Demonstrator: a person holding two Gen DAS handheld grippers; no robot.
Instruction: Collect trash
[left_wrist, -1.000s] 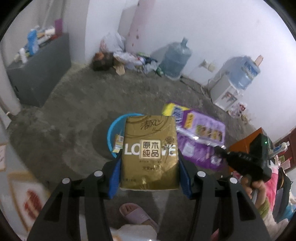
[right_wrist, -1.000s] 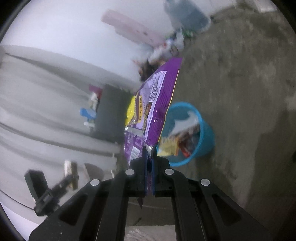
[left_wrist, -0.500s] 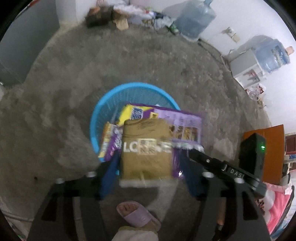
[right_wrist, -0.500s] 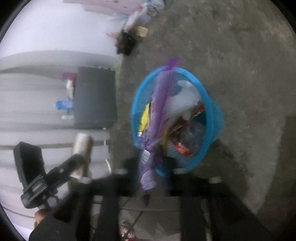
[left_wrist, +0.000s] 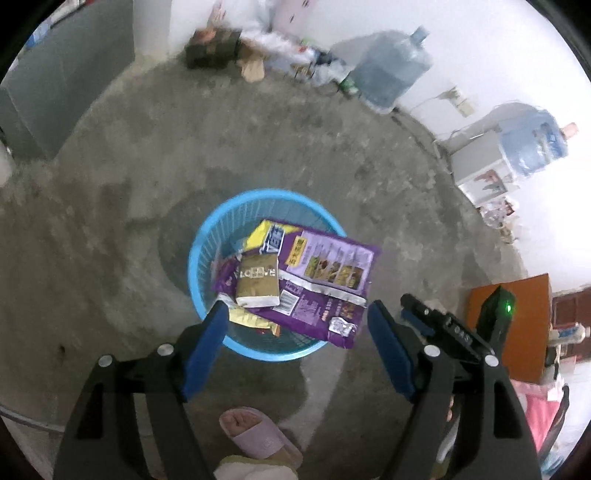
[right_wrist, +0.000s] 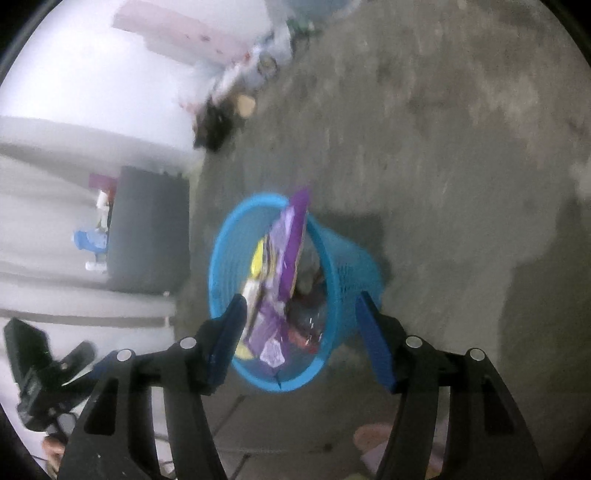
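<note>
only the left view shows the gold pack atop the basket; both grippers gape empty.

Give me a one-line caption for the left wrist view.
Gold tissue pack and purple bag lie in the blue basket.

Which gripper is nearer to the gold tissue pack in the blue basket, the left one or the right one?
Left, though only by a little. The left gripper hangs open just above the gold tissue pack. The right gripper hangs open over the blue basket from the side, where the purple bag hides the pack.
</note>
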